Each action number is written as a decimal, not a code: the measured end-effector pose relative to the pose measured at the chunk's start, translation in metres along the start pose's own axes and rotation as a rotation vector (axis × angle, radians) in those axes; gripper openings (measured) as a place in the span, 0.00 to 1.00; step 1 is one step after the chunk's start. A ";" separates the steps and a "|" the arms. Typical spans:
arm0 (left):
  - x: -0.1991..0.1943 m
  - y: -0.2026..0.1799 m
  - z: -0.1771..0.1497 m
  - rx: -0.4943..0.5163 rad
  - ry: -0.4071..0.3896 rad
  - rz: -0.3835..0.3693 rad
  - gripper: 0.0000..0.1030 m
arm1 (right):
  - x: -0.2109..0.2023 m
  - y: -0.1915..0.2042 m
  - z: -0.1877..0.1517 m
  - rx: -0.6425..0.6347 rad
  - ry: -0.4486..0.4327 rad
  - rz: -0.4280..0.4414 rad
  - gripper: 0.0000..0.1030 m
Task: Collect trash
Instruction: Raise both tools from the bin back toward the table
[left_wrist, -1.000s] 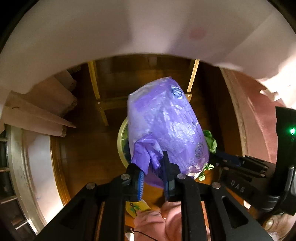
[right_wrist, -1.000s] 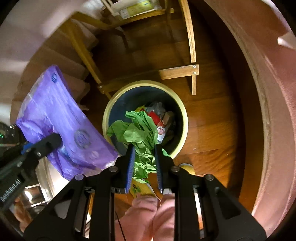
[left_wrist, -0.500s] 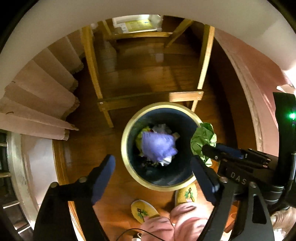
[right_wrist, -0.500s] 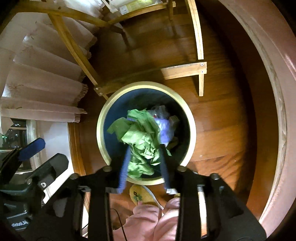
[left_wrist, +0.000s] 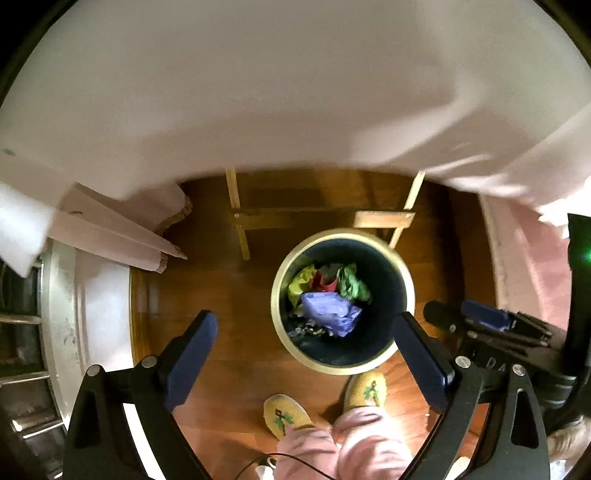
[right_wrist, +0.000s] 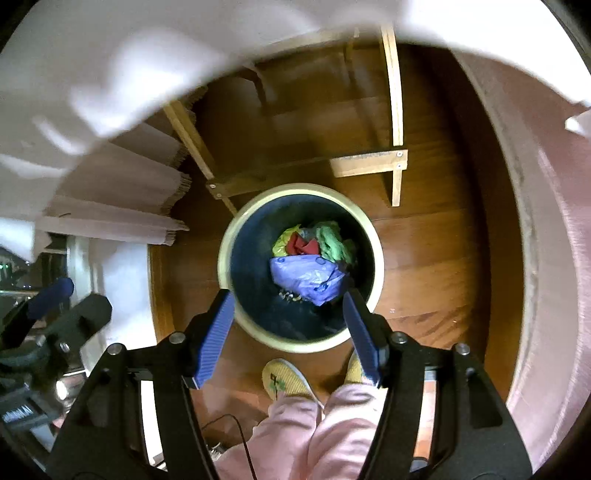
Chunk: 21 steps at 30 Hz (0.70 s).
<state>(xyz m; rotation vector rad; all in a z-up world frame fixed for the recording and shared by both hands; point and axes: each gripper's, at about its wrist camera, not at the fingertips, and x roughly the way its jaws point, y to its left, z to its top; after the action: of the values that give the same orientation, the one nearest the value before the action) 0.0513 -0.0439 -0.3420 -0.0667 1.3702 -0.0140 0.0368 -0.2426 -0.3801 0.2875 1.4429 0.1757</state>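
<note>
trash: all of it lies in the bin (right_wrist: 227, 254), a round dark bin with a cream rim on the wood floor (right_wrist: 424, 251), just ahead of the person's slippers (right_wrist: 286, 380)
cloth: white, blurred, fills the top of both views (left_wrist: 295, 92); wooden frame legs (left_wrist: 238, 221) stand behind the bin
purple bag: crumpled on top of the pile (right_wrist: 308, 277), near side of the bin
green paper: wad at the far side (right_wrist: 332, 243), beside red (right_wrist: 303, 245) and yellow (right_wrist: 282, 243) scraps
left gripper: (left_wrist: 314, 363) jaws spread wide, empty, above the bin's near-left rim
right gripper: (right_wrist: 288, 334) jaws apart, empty, over the bin
change: a second ago the left held the purple bag and the right held the green paper; both now dropped in
meaning: this drop looks done, both grippers free for more trash; none visible on the floor here
writing: "DA" partly readable on the right gripper's body in the left view; small round marks on the purple bag, unreadable
</note>
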 end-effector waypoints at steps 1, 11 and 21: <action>-0.016 0.000 0.003 -0.001 -0.011 -0.006 0.94 | -0.011 0.003 -0.001 -0.004 -0.005 0.004 0.57; -0.182 -0.004 0.022 0.010 -0.165 -0.054 0.94 | -0.159 0.057 -0.009 -0.090 -0.127 0.030 0.57; -0.335 0.012 0.043 0.032 -0.371 -0.100 0.94 | -0.288 0.110 -0.002 -0.148 -0.268 0.064 0.57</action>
<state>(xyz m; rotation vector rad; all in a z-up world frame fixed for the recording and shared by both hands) 0.0262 -0.0138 -0.0059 -0.1057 0.9948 -0.1032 0.0048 -0.2211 -0.0738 0.2266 1.1493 0.2845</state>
